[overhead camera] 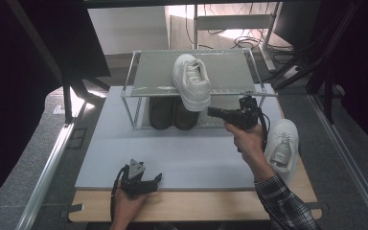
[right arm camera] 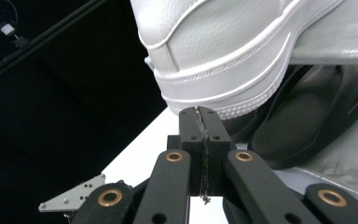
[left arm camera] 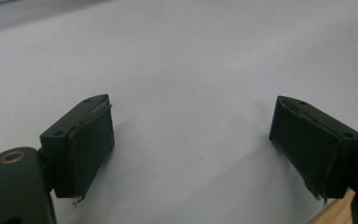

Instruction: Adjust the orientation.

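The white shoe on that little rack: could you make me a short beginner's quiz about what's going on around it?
1. True or false: the right gripper has its jaws wide open.
2. What stands on the lower level of the rack, under the white sneaker?
A. a pair of dark shoes
B. a box
C. nothing
3. Fill in: the second white sneaker lies on the table near the person's ____ hand.

Key
1. False: the jaws are shut, just below the sneaker's heel, with nothing between them.
2. A: the dark shoes.
3. Right. The left gripper rests open over the grey mat.
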The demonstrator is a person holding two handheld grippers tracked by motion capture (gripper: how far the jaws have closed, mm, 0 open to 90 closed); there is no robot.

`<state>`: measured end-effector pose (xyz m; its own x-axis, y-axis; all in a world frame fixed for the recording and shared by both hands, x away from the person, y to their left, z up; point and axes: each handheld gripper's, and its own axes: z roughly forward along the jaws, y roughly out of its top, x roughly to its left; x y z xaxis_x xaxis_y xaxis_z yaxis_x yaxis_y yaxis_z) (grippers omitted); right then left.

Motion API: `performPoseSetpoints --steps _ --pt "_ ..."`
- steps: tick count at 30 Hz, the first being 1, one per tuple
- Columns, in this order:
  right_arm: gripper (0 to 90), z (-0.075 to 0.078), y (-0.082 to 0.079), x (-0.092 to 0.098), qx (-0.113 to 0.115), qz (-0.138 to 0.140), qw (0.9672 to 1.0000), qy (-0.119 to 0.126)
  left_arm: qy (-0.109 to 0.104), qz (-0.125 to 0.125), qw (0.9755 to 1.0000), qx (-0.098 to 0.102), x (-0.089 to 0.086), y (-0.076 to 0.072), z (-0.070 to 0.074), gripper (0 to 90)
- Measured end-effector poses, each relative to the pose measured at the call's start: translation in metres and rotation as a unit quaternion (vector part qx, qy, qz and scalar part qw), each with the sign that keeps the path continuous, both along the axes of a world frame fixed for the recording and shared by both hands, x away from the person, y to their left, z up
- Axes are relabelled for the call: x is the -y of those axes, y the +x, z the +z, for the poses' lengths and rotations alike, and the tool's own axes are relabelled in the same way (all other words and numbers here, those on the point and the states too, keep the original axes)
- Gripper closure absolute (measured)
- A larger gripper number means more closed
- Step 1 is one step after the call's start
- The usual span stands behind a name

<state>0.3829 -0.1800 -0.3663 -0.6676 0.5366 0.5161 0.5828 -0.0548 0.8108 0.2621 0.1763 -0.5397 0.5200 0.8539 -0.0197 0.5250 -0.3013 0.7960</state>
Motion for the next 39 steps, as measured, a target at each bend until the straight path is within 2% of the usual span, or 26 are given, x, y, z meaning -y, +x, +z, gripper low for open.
performPoseSetpoints --steps 4,10,16,25,30,39 --pt "89.2 -0.002 0.001 -0.006 0.002 0.000 1.0000 -0.010 0.000 0.000 1.0000 0.000 0.000 0.000 0.000 13.4" --pt "89.2 -0.005 0.007 -0.008 0.000 0.004 1.0000 0.003 0.000 0.000 1.0000 0.000 0.000 0.000 0.000 13.4" --pt "89.3 -0.004 0.009 -0.011 -0.001 0.003 1.0000 -0.001 0.000 0.000 1.0000 0.000 0.000 0.000 0.000 13.4" --pt "89.3 -0.007 0.022 -0.025 -0.009 0.000 0.9999 0.005 0.000 0.000 1.0000 0.000 0.000 0.000 0.000 13.4" --pt "89.3 -0.006 0.029 -0.034 -0.009 -0.007 0.9999 -0.008 0.000 0.000 1.0000 0.000 0.000 0.000 0.000 13.4" --pt "89.3 -0.009 0.041 -0.046 -0.016 -0.011 0.9998 0.000 0.000 0.000 1.0000 0.000 0.000 0.000 0.000 13.4"
